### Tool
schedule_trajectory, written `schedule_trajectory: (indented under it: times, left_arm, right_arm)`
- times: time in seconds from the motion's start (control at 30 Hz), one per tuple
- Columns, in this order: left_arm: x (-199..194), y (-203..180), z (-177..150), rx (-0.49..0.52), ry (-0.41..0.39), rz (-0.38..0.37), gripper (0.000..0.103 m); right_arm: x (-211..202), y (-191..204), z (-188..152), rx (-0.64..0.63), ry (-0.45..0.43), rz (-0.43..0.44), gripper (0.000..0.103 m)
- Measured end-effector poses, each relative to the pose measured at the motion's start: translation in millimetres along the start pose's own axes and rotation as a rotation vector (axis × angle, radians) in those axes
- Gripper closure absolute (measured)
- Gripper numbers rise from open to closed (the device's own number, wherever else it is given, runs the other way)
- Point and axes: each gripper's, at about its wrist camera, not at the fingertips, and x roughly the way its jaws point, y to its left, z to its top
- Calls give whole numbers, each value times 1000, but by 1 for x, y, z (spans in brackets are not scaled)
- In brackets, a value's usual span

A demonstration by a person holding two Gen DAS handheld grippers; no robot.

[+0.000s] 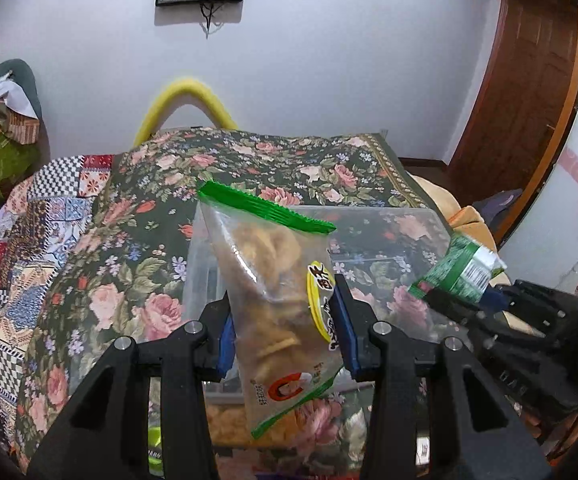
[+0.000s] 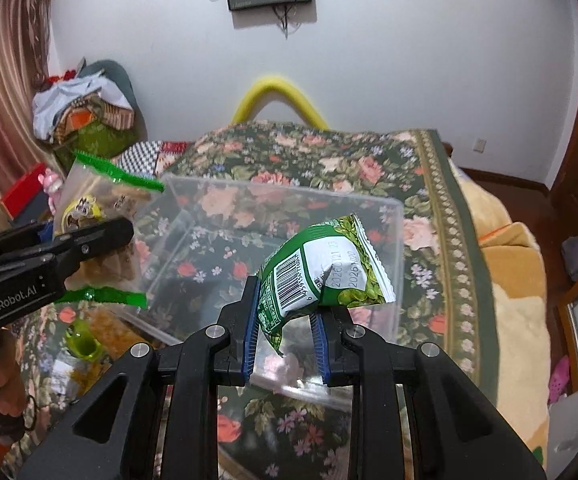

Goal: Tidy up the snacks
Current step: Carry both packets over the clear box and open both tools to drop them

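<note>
My left gripper (image 1: 285, 300) is shut on a clear biscuit bag (image 1: 273, 280) with green sealed ends and a yellow label, held upright over the near left corner of a clear plastic box (image 1: 389, 216). The right wrist view shows that bag (image 2: 101, 216) and the left gripper (image 2: 89, 240) at the left. My right gripper (image 2: 285, 300) is shut on a green and white snack packet (image 2: 321, 268) with a barcode, hanging above the clear plastic box (image 2: 281, 196). The green packet (image 1: 461, 272) appears at the right of the left wrist view.
The box stands on a floral cloth (image 2: 329, 152) over a table. More snacks, a yellow packet (image 1: 225, 424) and a lime green item (image 2: 83, 344), lie in front of the box on the left. A yellow padded loop (image 2: 281, 92) rises behind the table. Clothes pile (image 2: 81, 112) at left.
</note>
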Motion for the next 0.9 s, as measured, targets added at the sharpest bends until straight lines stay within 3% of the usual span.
schedule_trajectory:
  times: [0.3, 0.57, 0.9]
  left_arm:
    - [39, 3, 1, -6, 88, -3, 61]
    - [40, -2, -3, 17, 86, 19, 60]
    - [10, -1, 1, 14, 56, 4, 56]
  right_arm:
    - [26, 0, -5, -29, 99, 5, 81]
    - [25, 0, -6, -36, 102, -5, 80]
    - [-2, 5, 3, -51, 32, -30, 54]
